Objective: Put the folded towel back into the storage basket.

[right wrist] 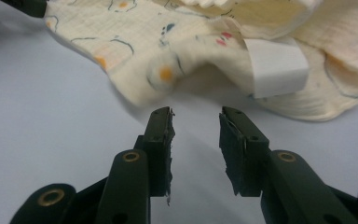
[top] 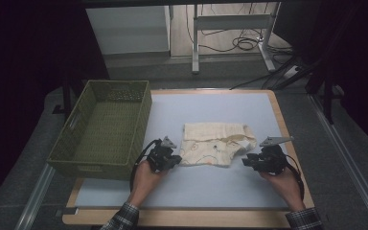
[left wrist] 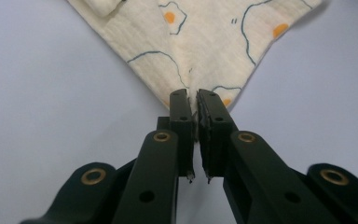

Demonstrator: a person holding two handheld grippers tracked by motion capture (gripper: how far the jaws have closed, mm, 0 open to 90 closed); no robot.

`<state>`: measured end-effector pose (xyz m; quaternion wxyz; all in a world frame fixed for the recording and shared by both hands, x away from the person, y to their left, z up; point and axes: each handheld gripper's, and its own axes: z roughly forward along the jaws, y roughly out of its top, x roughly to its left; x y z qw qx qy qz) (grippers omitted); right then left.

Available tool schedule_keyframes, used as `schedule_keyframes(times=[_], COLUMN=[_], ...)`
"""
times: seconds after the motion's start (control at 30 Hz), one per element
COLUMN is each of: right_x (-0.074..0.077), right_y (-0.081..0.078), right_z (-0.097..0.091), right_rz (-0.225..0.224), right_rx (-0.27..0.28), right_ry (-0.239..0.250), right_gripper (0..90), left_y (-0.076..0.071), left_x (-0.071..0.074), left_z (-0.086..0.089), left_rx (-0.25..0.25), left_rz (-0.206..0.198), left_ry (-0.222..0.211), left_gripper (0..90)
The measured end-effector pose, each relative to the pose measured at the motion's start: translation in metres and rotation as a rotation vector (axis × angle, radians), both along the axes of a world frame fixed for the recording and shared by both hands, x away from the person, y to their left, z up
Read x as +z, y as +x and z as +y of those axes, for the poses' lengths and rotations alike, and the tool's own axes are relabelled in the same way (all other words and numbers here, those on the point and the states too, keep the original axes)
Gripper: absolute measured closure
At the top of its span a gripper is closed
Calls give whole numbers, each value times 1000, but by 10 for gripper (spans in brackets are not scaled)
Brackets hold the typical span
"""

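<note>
A cream cloth [top: 214, 143] printed with fried-egg shapes lies crumpled on the pale blue table top [top: 211, 110]. My left gripper [top: 177, 159] sits at its near left corner, jaws shut on that corner of the cloth [left wrist: 200, 60]. My right gripper [top: 245, 162] rests just off the cloth's near right edge. Its jaws stand apart [right wrist: 196, 122] with nothing between them, a short way short of the cloth [right wrist: 168, 56], whose white label [right wrist: 275, 67] hangs close by.
A green woven basket [top: 146, 115] stands on the table's left side, beside the left hand. The table's wooden rim [top: 287, 129] runs close to the right hand. Behind the table are a desk frame [top: 230, 24] and cables on the floor.
</note>
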<state>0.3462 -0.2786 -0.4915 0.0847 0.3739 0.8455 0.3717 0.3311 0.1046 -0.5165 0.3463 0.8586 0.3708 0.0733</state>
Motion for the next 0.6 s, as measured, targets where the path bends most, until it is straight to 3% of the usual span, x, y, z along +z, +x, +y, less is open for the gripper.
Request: schedule_keyframes(times=[0.13, 0.17, 0.2, 0.23, 0.27, 0.37, 0.4, 0.57, 0.6], right_x=[3, 3, 3, 2, 1, -2, -5, -13, -17], right_y=[-6, -6, -6, -4, -3, 0, 3, 12, 17], right_z=[3, 3, 4, 9, 11, 17, 21, 30, 34], right_rz=[-11, -12, -11, -8, -5, -7, -2, 23, 22], right_rx=[14, 14, 12, 19, 20, 27, 24, 9, -6], right_ry=[-3, 3, 7, 13, 12, 7, 11, 28, 15], right_gripper=[639, 639, 639, 631, 624, 608, 589, 547, 644], left_y=[-13, -14, -15, -15, -15, -15, -13, -15, -18], left_x=[-4, -6, -8, -13, -14, -17, -21, -28, -29], left_z=[8, 7, 7, 5, 5, 4, 2, 5, 2], left_rx=[19, 26, 33, 44, 52, 66, 80, 70, 62], left_rz=[-9, -15, -26, -47, -64, -77, -90, -120, -145], left_ry=[-8, -9, 2, 4, -4, -8, 15, -27, -8], left_gripper=[846, 786, 786, 664, 604, 518, 435, 373, 336])
